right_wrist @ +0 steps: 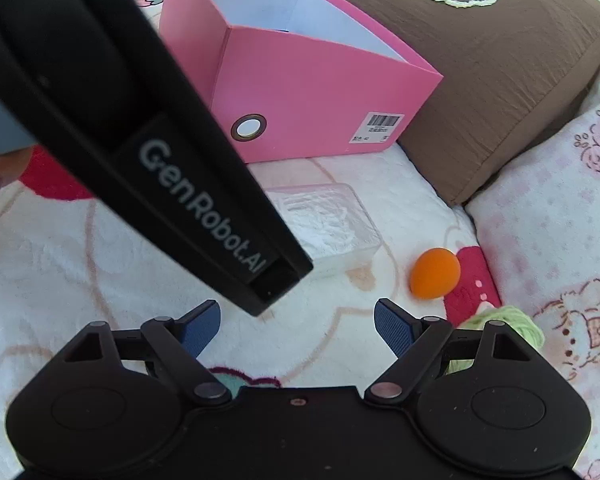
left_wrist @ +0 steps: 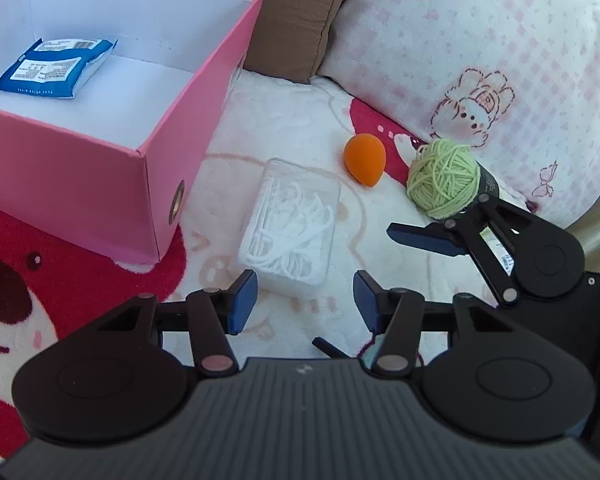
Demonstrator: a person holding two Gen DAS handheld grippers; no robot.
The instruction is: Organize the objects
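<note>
A pink box (left_wrist: 80, 168) stands open on the bed at left, with a blue packet (left_wrist: 56, 66) lying inside. A clear case of white floss picks (left_wrist: 290, 224) lies just ahead of my open, empty left gripper (left_wrist: 304, 306). An orange sponge egg (left_wrist: 365, 160) and a green yarn ball (left_wrist: 444, 178) lie further right. My right gripper (right_wrist: 298, 330) is open and empty over the blanket; in the left wrist view it (left_wrist: 484, 236) sits beside the yarn. The right wrist view shows the box (right_wrist: 300, 92), the case (right_wrist: 328, 228), the egg (right_wrist: 435, 273) and the yarn (right_wrist: 508, 324).
A brown pillow (right_wrist: 480, 80) and a pink floral pillow (left_wrist: 480, 48) lean at the back. A white and red bear blanket (left_wrist: 28, 300) covers the bed. The left gripper's black body (right_wrist: 140, 128) crosses the right wrist view.
</note>
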